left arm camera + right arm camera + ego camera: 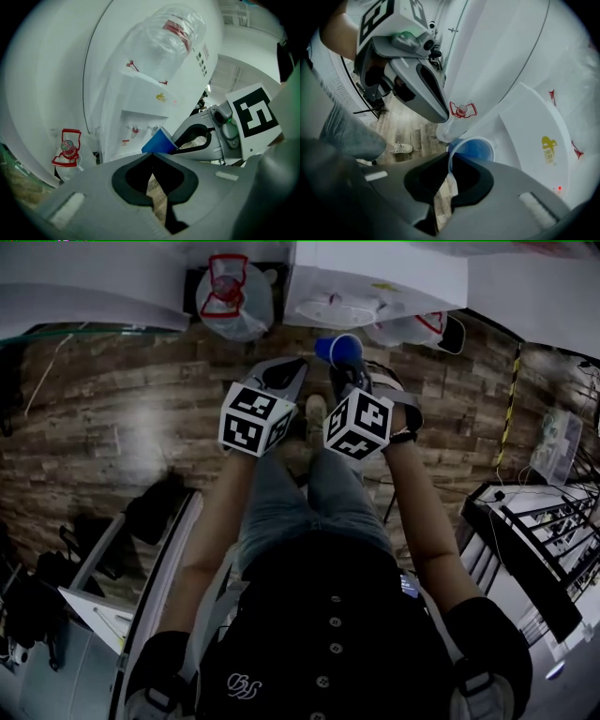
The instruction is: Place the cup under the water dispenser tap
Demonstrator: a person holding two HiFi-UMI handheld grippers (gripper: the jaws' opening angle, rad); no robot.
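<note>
A blue cup (337,349) hangs in front of the white water dispenser (375,277), with my right gripper (345,371) shut on its rim. The right gripper view shows the cup (474,149) with its open mouth facing the camera and its wall pinched at the jaw tips (451,161). In the left gripper view the cup (158,142) is below and a little right of the two taps (136,128), short of them. My left gripper (152,157) is shut and empty, just left of the right one.
A large clear bottle (173,33) sits upside down on top of the dispenser. A spare water bottle with a red handle (230,292) stands on the wood floor left of the dispenser. My legs and a shoe (401,148) are below the grippers.
</note>
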